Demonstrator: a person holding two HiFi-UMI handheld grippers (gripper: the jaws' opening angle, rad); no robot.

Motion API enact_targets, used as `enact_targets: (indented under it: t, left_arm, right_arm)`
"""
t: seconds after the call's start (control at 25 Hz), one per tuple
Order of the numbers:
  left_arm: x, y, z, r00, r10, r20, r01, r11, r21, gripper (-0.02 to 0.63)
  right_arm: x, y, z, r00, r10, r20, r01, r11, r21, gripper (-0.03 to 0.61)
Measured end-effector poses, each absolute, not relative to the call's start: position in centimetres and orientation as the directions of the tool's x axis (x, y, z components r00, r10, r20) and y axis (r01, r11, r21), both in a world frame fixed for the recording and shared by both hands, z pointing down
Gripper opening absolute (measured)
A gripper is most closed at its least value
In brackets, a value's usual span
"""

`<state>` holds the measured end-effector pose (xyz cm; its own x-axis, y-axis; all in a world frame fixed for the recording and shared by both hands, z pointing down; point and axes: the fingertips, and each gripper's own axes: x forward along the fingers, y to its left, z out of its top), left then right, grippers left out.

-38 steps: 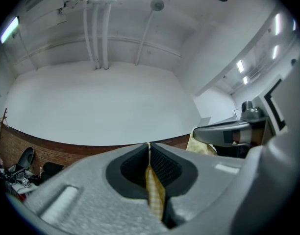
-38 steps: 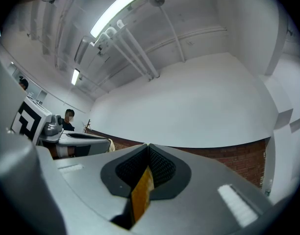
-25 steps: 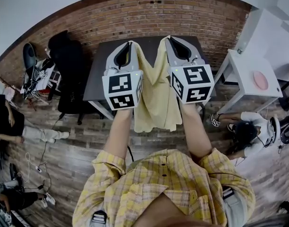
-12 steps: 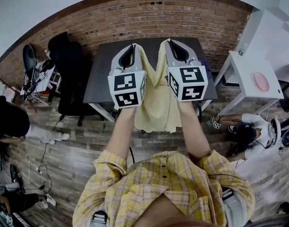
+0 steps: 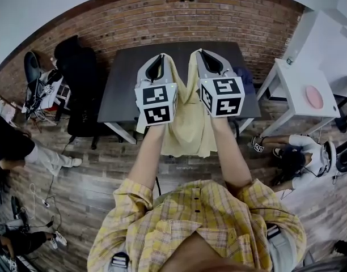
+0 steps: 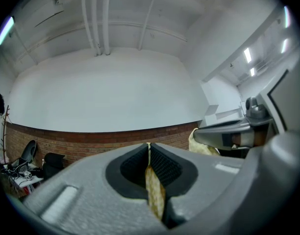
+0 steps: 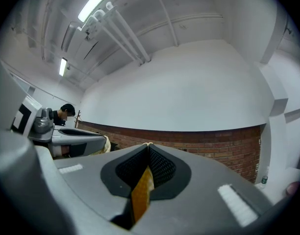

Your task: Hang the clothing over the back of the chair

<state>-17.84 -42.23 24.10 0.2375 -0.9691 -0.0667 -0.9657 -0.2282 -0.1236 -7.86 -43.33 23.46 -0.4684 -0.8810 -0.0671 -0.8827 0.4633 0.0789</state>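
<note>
A pale yellow garment (image 5: 188,123) hangs in front of me between my two grippers, over the near edge of a dark table (image 5: 123,84). My left gripper (image 5: 160,56) is shut on its left top edge, and the cloth (image 6: 154,195) shows pinched between the pads. My right gripper (image 5: 200,52) is shut on the right top edge, with a fold of cloth (image 7: 141,195) between its pads. Both grippers point level, side by side, a hand's width apart. A black chair (image 5: 78,86) with dark things draped on it stands left of the table.
A brick wall runs behind the table. A white side table (image 5: 287,92) with a pink plate (image 5: 313,97) stands at the right. One person (image 5: 298,152) sits on the wood floor at the right, another (image 5: 20,149) at the left, beside bags and cables.
Both grippers have sunk and moved forward together with the garment, drawing slightly closer to each other. The person at the left has shifted.
</note>
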Motion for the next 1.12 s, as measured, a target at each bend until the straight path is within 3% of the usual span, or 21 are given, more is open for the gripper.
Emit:
enact_targets:
  t: [1.12]
  left_arm:
    - [-17.7,-47.3,31.6,0.247,-0.966,0.078,-0.965,-0.252,-0.067,0.011]
  right_arm:
    - [-9.2,-48.1,32.2,-0.466,-0.875,0.13,-0.882,0.471,0.007,0.011]
